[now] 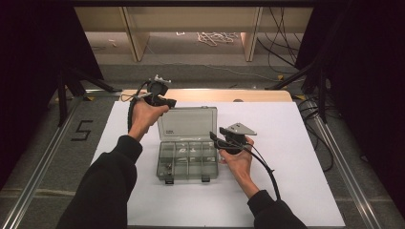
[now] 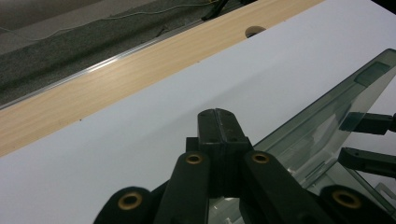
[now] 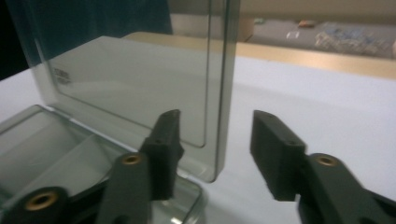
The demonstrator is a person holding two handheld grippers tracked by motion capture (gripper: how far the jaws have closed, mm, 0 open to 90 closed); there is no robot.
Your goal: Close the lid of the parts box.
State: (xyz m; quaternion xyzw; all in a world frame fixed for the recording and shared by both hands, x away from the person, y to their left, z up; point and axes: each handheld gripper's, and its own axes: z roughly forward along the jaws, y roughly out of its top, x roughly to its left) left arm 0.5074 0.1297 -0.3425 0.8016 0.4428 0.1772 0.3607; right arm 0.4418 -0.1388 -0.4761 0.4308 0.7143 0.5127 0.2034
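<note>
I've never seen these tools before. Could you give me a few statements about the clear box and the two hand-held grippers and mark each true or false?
1. The lid of the clear box stands open. True.
2. The left hand-held gripper has its jaws spread wide. False: they are shut, pressed together.
3. The right hand-held gripper has open jaws on either side of the lid's edge. True; no pad presses on it.
4. The box sits on bare wood. False: it sits on a white sheet.
5. The box is one undivided space. False: it has several compartments.
</note>
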